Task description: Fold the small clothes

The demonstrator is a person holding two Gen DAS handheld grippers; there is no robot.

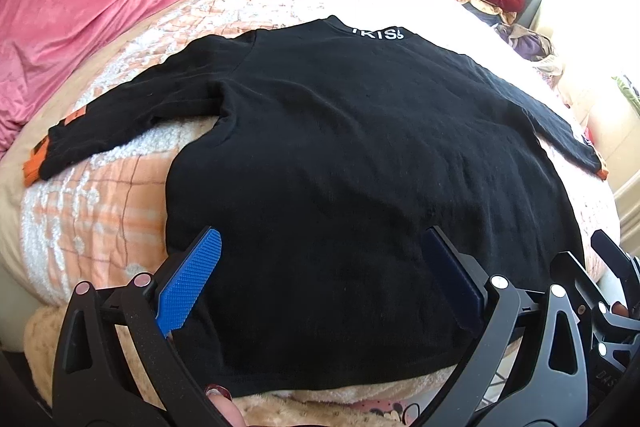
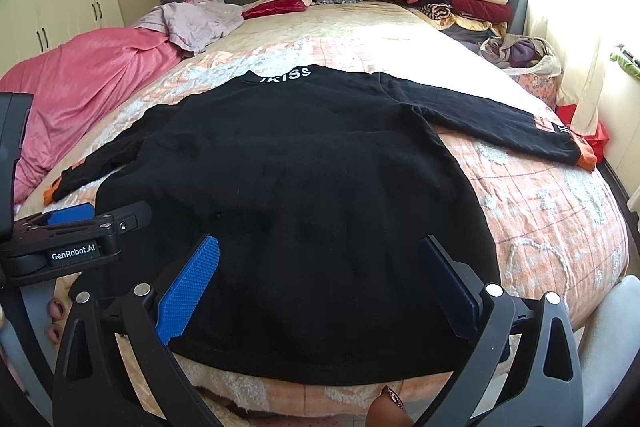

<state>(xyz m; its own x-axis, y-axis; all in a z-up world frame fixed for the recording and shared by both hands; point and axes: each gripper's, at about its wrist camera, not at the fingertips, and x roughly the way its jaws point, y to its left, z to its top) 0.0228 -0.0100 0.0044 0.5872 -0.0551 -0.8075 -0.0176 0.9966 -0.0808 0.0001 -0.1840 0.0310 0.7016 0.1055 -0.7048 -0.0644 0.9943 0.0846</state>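
Black sweater (image 1: 340,155) flat on bed (image 1: 100,211), hem nearest, collar far, sleeves spread sideways; left tongs (image 1: 320,283) and right tongs (image 2: 320,287) both wide, empty, over hem.

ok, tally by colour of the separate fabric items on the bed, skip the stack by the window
Black: 1, sweater laid flat
Pink: 1, blanket
Lilac: 1, crumpled garment
Red: 1, cushion
Total: 4
Both grippers, left and right, are open above the sweater's hem.
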